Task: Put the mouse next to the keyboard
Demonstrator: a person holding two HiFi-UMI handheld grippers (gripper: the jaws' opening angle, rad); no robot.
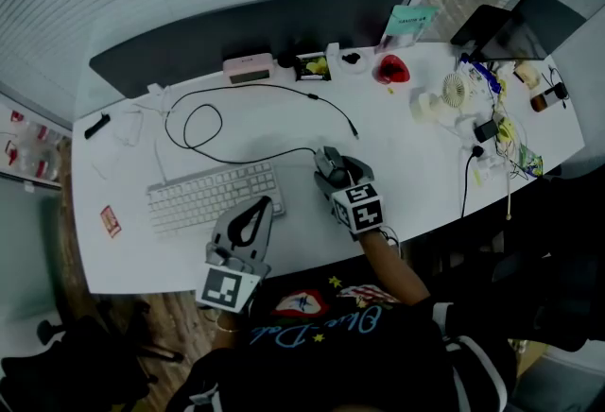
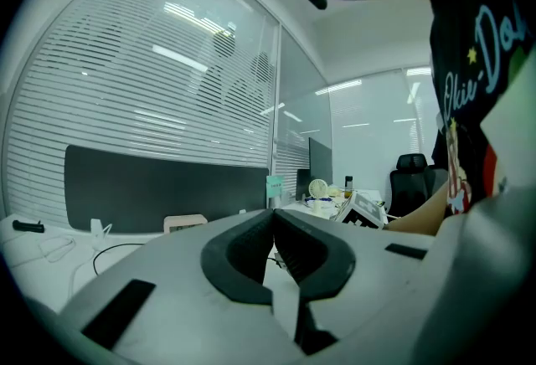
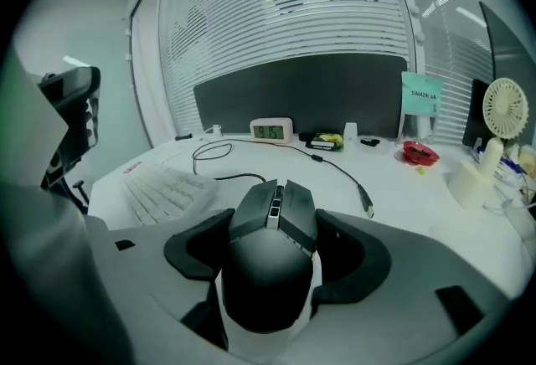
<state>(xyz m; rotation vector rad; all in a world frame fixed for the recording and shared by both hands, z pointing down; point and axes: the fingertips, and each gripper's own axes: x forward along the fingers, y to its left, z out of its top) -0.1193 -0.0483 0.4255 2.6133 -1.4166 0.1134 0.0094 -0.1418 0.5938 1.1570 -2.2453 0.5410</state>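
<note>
A dark mouse (image 1: 335,178) sits between the jaws of my right gripper (image 1: 340,166), just right of the white keyboard (image 1: 213,196). In the right gripper view both pads press the sides of the mouse (image 3: 268,271), so the right gripper (image 3: 275,217) is shut on it, and the keyboard (image 3: 167,187) lies ahead to the left. Whether the mouse rests on the desk or hangs above it does not show. My left gripper (image 1: 255,216) hovers at the keyboard's near right corner. The left gripper (image 2: 273,221) is shut with nothing in it.
A black cable (image 1: 203,127) loops behind the keyboard, and its plug (image 1: 354,130) lies beyond the mouse. A pink clock (image 1: 248,68), a red dish (image 1: 393,70), a small fan (image 1: 457,89) and a tangle of items (image 1: 501,131) line the back and right. The desk's near edge (image 1: 302,261) is close to me.
</note>
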